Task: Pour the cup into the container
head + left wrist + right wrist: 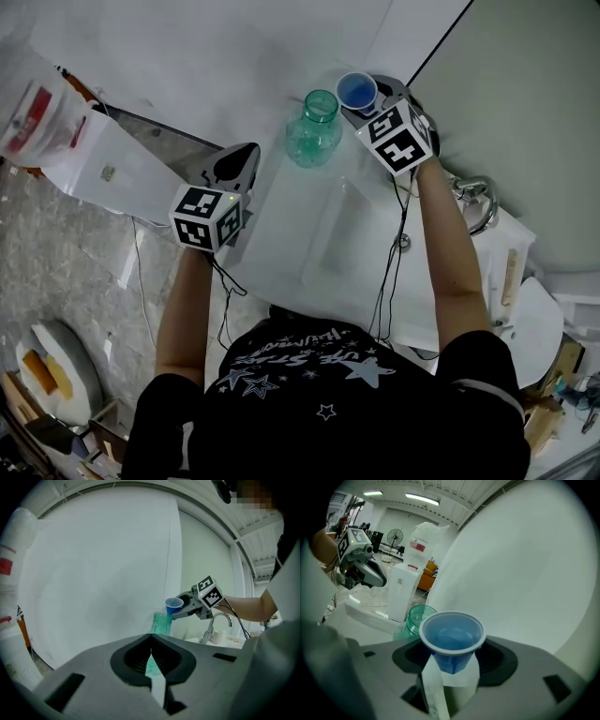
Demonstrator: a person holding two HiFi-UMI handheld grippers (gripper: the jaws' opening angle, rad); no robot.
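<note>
Blue cup [451, 639], upright, green glass container [313, 129]

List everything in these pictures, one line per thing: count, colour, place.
cup: one, blue, upright between the right gripper's jaws, just right of the jar's mouth
jar: one, clear green, open, standing on the white counter beyond the sink
sink: one, white, right in front of the person
faucet: one, chrome, on the sink's right side
bag: one, white with red print, far left
fan: one, dark, far back in the room
left gripper: one, grey and black, jaws together with nothing in them, left of the jar
right gripper: one, grey and black, closed on the cup
</note>
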